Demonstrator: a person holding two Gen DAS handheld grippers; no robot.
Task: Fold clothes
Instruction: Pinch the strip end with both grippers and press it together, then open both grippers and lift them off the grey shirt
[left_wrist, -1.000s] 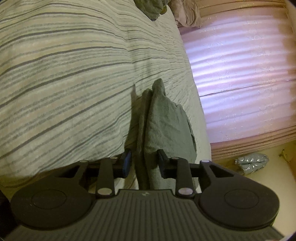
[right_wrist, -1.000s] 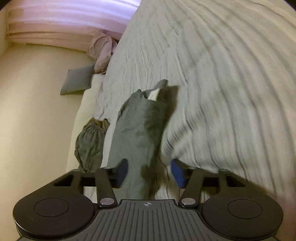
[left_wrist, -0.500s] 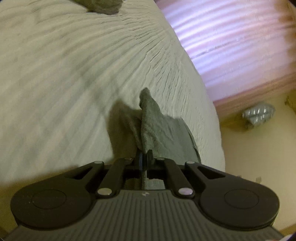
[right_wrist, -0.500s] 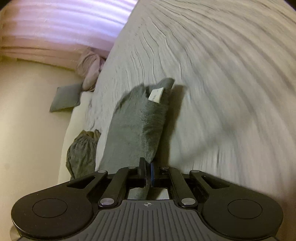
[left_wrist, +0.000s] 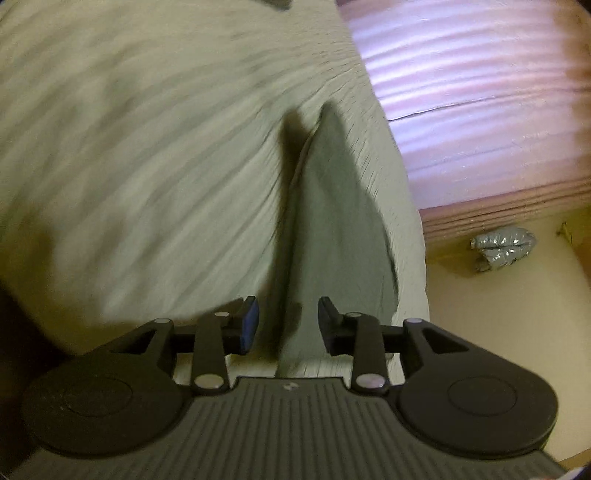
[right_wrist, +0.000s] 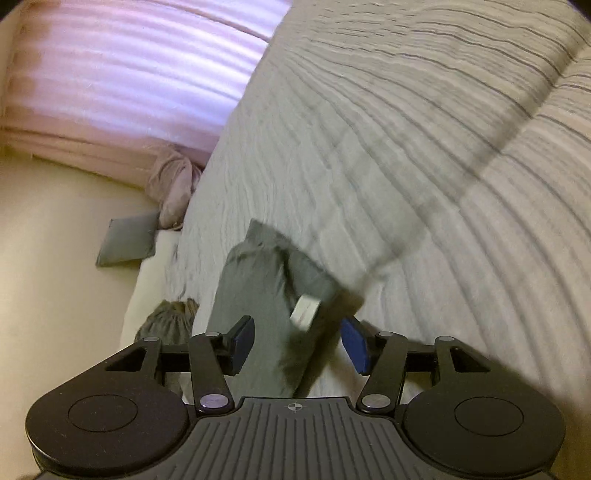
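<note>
Grey garment lies on the striped bed, close to the bed's edge, as a long narrow strip. Its long axis runs straight away from both claws, near end under the claw, far end tapering to a point in the left wrist view.

Left claw: jaws spread wide, holding nothing. The garment's near end sits right between the 2 pads and passes below them; touching or just above, cannot tell because of blur. The cloth is centred slightly toward the right pad.

Right claw: jaws also spread wide, nothing gripped. The garment runs from between its pads toward the far left, and a white label shows on the cloth just ahead of the gap. The cloth sits nearer the left pad; the right pad hangs over bare bedcover.

Both claws are about equally near, each at one end or corner of the same piece, so neither arm is clearly closer.

The strip looks doubled over lengthwise, with layered edges visible in the right wrist view. That fits either a fold just laid down and let go, or a piece about to be gripped for another fold; the frames do not settle which.

Off-task: a crumpled brownish cloth at the bed's near left edge, a grey cushion on the floor, pink curtains.
</note>
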